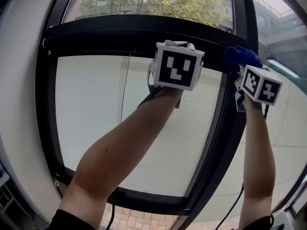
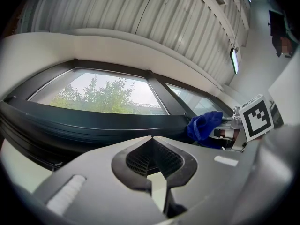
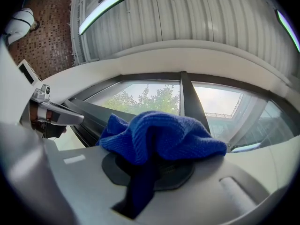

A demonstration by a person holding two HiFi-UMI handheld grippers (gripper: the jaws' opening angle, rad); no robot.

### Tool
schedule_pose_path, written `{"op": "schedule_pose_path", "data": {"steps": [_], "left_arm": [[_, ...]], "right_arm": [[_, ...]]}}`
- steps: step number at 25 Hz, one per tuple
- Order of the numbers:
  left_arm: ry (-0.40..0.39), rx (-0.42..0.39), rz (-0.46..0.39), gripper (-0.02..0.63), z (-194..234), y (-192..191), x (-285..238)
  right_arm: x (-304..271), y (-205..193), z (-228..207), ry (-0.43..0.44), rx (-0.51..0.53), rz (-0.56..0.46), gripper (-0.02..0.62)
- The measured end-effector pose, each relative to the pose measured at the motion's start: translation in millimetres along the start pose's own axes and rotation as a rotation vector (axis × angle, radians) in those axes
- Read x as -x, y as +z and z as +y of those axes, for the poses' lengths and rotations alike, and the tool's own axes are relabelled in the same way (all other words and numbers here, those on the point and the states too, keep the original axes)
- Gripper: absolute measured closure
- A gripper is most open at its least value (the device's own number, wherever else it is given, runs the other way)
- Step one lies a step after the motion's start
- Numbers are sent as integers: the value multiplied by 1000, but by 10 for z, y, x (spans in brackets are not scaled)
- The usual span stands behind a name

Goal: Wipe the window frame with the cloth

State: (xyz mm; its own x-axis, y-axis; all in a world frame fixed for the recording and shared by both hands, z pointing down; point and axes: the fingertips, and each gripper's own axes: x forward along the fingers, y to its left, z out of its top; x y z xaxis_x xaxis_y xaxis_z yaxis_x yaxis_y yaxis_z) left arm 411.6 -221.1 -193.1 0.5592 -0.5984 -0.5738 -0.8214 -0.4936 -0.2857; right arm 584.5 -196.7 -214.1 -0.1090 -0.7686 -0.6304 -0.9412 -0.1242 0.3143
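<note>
Cloth of blue knit clenched in my right gripper at the black window frame; left gripper fingers closed, empty.

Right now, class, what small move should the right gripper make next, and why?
Probably press the bunched blue knitted cloth onto the black window frame and draw it along the bar. The right gripper is shut on the cloth and raised beside the frame, but contact cannot be confirmed. The left gripper is shut on nothing, so it cannot wipe.
</note>
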Motion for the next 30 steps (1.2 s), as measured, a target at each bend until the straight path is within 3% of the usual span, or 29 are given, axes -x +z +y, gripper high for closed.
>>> {"op": "schedule_pose_path", "data": {"steps": [7,18,23,30], "left_arm": [[-37,-18,-26,614,-294,72,-69],[-49,65,41,614,-301,-264,-29],[-77,53,25,614,-297,-285,169],[-138,110,26,614,-311,-336,261]], "right_arm": [[39,-37,-101,3,-11,18,541],[264,-15,96,20,-15,-12,540],[546,166,275,-28,56,-12,540],[712,201,302,-85,76,37,540]]}}
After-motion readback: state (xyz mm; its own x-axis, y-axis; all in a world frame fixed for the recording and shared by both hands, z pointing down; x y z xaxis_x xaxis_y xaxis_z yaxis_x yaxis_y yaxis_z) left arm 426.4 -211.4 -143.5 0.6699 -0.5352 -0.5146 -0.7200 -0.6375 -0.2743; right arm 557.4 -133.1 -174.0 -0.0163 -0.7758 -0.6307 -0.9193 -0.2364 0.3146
